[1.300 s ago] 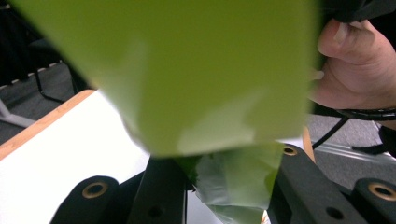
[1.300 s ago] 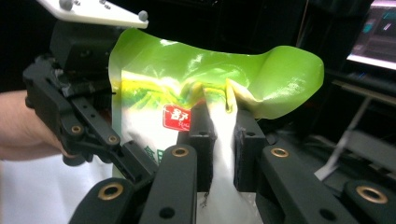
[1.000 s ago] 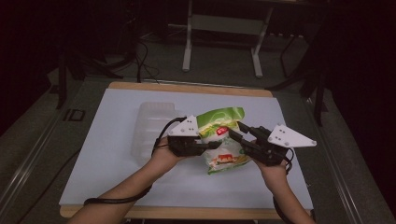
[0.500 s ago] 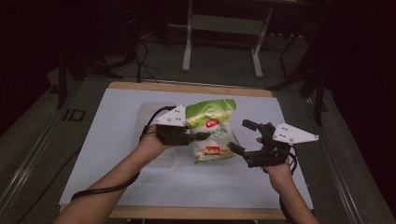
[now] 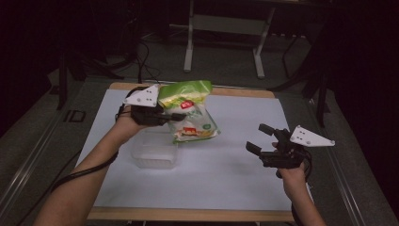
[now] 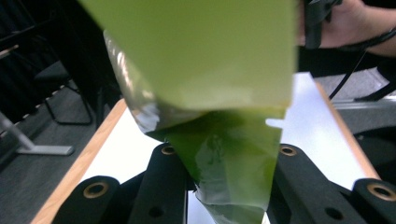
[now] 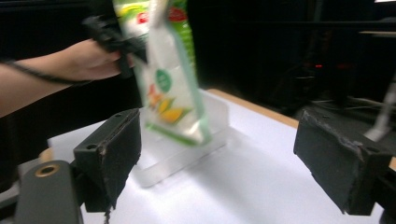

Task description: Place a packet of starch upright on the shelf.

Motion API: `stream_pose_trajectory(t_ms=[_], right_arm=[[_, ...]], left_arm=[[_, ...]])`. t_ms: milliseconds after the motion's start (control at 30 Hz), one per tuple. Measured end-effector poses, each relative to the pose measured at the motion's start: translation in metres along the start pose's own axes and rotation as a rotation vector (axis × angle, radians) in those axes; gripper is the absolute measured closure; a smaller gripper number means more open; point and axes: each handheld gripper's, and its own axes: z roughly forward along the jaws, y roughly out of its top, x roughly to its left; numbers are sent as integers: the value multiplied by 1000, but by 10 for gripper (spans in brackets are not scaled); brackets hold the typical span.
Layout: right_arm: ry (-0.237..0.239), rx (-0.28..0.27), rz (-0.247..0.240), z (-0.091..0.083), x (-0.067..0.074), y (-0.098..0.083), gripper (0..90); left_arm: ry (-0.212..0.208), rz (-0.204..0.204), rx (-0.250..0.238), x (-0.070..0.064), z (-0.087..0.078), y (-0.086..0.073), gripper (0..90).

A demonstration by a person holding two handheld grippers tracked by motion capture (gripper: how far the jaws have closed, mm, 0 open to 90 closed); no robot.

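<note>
I see the green snack bag [image 5: 188,110] hanging off the table, tilted, its top edge pinched, printed lower end just above the clear plastic container [image 5: 154,151], which sits open on the white mat.

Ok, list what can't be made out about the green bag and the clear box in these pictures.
- Green bag: print too small to read in the high view, blurred in the right gripper view.
- Its top is cut off by the upper edge in the left gripper view, where the left gripper pinches it.
- Clear box: the bag hides part of it in the right gripper view, so its contents can't be judged.
</note>
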Motion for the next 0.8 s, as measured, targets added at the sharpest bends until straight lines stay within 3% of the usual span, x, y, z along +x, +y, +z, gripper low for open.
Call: stream_pose_trajectory(t_ms=[133,333,467,600,700,800], right_arm=[[23,21,-24,-1,-5,-6,134],[44,27,8,-3,-9,-13,135],[45,31,24,-3,-11,-17,135],[51,36,34,-3,-12,-21,136],[49,43,34,-2,-13,-22,137],[57,45,34,-2,-14,-22,138]], left_arm=[[-9,27,28,13,-14,-10,758],[-40,44,75,30,-29,-22,758],[-21,24,89,43,-38,-29,758],[21,34,95,54,-46,-39,758],[20,79,118,59,-50,-47,758],[16,83,157,64,-48,-54,758]])
